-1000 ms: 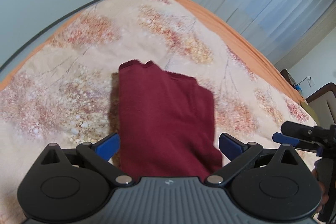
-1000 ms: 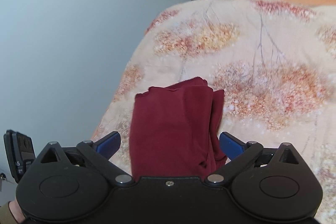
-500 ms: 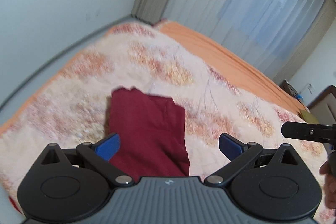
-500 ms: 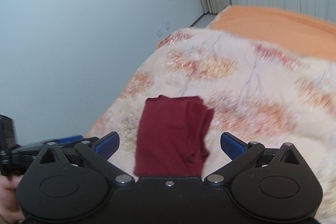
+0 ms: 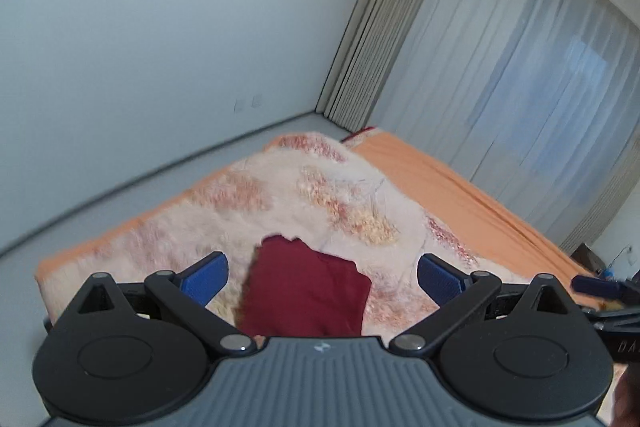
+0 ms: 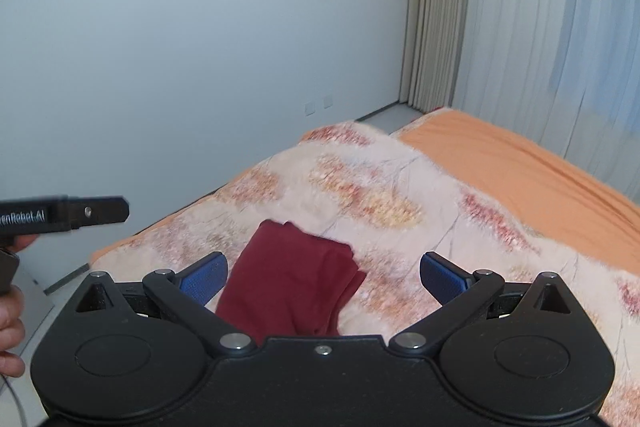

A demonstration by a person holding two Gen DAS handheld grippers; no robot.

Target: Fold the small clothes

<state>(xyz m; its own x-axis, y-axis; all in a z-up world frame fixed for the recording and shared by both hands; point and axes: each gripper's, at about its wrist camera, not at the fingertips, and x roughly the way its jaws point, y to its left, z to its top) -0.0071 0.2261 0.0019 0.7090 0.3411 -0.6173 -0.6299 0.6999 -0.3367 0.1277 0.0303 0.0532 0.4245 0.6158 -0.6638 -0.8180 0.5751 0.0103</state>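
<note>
Your left claw (image 5: 322, 277) hangs above the bed (image 5: 460, 187) with its blue fingers (image 5: 204, 277) spread wide and nothing between them; the air under it is free down to the folded red cloth (image 5: 304, 291); your right claw (image 6: 324, 277) is likewise spread, empty and clear of the cloth (image 6: 292, 287). The flowered blanket (image 5: 340, 195) is bare on every side of the cloth, so you may come down beside it anywhere; the orange sheet (image 6: 520, 163) beyond is bare too. The wall (image 6: 200, 27) bounds the bed's left side past a strip of floor (image 5: 140, 195); curtains (image 5: 520, 67) close off the far end. The two claws sit near each other side by side; each shows at the edge of the other's view.
</note>
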